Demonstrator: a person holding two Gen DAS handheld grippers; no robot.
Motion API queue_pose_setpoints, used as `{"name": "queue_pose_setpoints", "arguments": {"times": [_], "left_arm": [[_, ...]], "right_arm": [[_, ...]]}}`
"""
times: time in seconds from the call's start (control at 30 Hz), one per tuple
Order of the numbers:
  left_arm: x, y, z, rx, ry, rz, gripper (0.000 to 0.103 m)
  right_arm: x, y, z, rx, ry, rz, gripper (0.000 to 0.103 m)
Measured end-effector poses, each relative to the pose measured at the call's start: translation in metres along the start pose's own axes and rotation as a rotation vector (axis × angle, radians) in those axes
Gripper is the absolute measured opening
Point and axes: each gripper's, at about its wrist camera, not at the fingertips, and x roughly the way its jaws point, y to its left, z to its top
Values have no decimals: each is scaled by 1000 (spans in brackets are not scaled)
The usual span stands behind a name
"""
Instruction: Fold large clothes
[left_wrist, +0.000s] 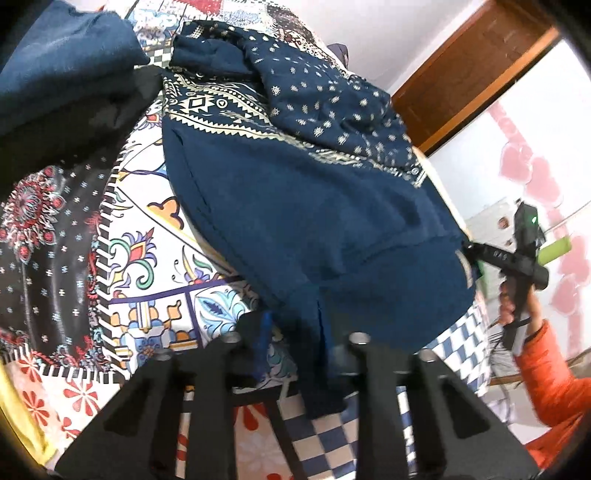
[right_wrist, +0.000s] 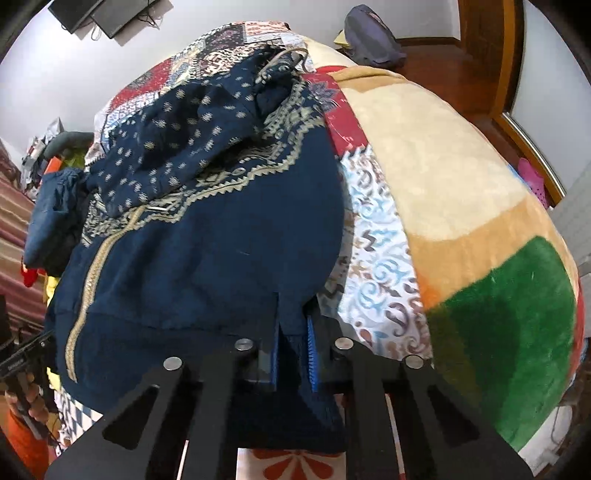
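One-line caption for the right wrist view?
Right gripper clamps the hem of a navy printed garment spread on a patchwork bedspread.

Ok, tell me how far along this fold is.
Done: the navy garment lies on the patterned bedspread, its dotted sleeve already laid across the chest. In hand: the left gripper and right gripper each pinch the bottom hem. Left: carrying the hem up toward the collar.

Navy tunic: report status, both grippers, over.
Left gripper shut on navy tunic hem. Right gripper shut on the opposite hem corner. Tunic lifted off patchwork bedspread. Fleece blanket alongside, not blocking.
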Motion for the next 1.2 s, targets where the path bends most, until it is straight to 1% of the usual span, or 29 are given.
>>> {"name": "queue_pose_setpoints", "arguments": {"times": [0.1, 0.17, 0.23, 0.33, 0.4, 0.5, 0.57, 0.6, 0.7, 0.8, 0.87, 0.93, 1.0, 1.1, 1.2], "left_arm": [[-6, -3, 9, 17, -10, 14, 18], [-14, -9, 16, 41, -33, 19, 17], [-22, -16, 25, 68, -67, 31, 17], [-38, -28, 43, 118, -136, 78, 16], [-47, -34, 62, 133, -179, 85, 16], [-57, -33, 92, 126, -228, 58, 15], [-60, -34, 116, 134, -257, 47, 15], [-60, -37, 131, 149, -278, 51, 15], [-60, -41, 172, 163, -318, 70, 15], [-54, -41, 213, 170, -347, 95, 15], [-43, -33, 239, 153, -352, 130, 15], [-26, -15, 262, 109, -344, 157, 15], [-8, 3, 277, 76, -329, 203, 15], [29, 37, 292, 18, -273, 271, 15], [60, 65, 296, -58, -208, 270, 16]], "right_arm": [[-7, 7, 9, -23, -10, 34, 9], [-17, 14, 18, -49, -33, 58, 8], [-28, 22, 29, -73, -65, 80, 7], [-45, 34, 47, -114, -126, 103, 7], [-52, 41, 61, -132, -149, 122, 7], [-59, 55, 89, -162, -186, 134, 7], [-60, 65, 106, -189, -216, 123, 7], [-61, 72, 119, -208, -241, 107, 7], [-59, 77, 151, -220, -283, 96, 7], [-45, 78, 191, -176, -301, 86, 7], [-28, 74, 215, -127, -299, 89, 7], [-9, 69, 235, -96, -298, 85, 7], [11, 62, 252, -68, -294, 82, 7], [42, 49, 268, -22, -275, 60, 7], [76, 35, 275, 45, -223, 44, 7]]}}
